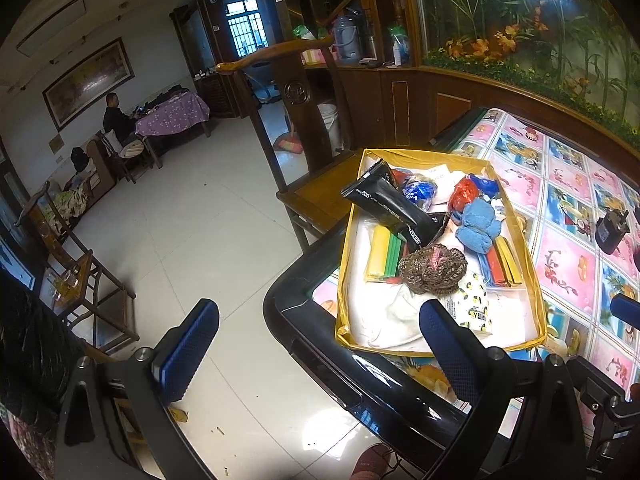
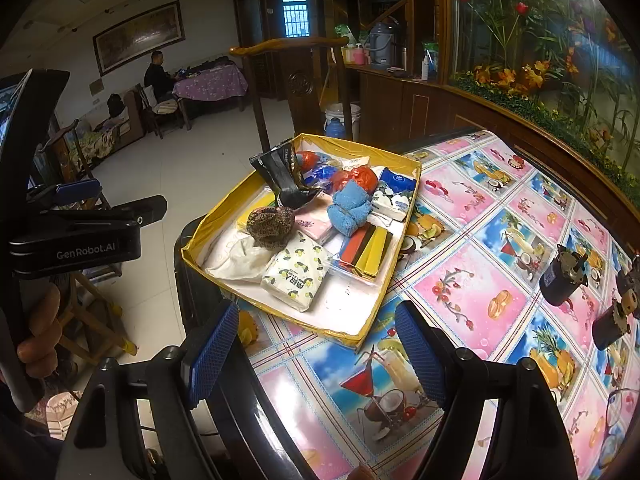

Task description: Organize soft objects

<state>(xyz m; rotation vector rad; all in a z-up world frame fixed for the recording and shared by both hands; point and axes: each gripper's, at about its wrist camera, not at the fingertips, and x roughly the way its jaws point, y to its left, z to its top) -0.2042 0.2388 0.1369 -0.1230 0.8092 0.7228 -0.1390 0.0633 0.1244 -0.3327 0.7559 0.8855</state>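
Note:
A yellow-rimmed shallow box (image 1: 344,276) (image 2: 208,224) sits at the table's corner and holds soft things: a brown knitted bundle (image 1: 434,269) (image 2: 270,222), a blue towel roll (image 1: 478,226) (image 2: 350,208), a lemon-print tissue pack (image 1: 472,306) (image 2: 296,276), a white cloth (image 2: 240,258), a black pouch (image 1: 384,204) (image 2: 282,178), and coloured sponge strips (image 1: 386,256) (image 2: 368,252). My left gripper (image 1: 316,356) is open and empty, near the box's front edge. My right gripper (image 2: 318,354) is open and empty, above the tablecloth in front of the box.
The table (image 2: 480,272) has a pink and blue patterned cloth and a black rim (image 1: 320,360). Small dark motors (image 2: 562,276) lie at the right. A wooden chair (image 1: 320,196) stands behind the box. Tiled floor (image 1: 192,240) lies to the left.

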